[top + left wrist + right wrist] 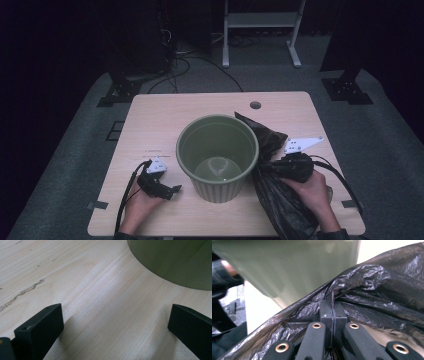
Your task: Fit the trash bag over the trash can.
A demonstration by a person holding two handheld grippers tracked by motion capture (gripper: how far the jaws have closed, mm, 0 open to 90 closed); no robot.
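A green ribbed bin (pixel 218 155) stands empty in the middle of the wooden table (pixel 160 115). A crumpled black plastic bag (pixel 272 190) lies against the bin's right side. My right gripper (pixel 270 167) is shut on a fold of the black bag (pixel 367 287), its jaws pressed together on the film beside the bin wall (pixel 287 267). My left gripper (pixel 172 191) rests on the table left of the bin, open with nothing between its jaws. Its view gives bare wood between its fingertips (pixel 45 325) and the bin's base (pixel 175 262) at the upper right.
A round cable hole (pixel 255 105) sits near the table's far edge. Beyond the table stand a white frame (pixel 262 30), black stand feet (pixel 117 92) and cables on the grey floor. Bare wood lies at the far and left parts of the table.
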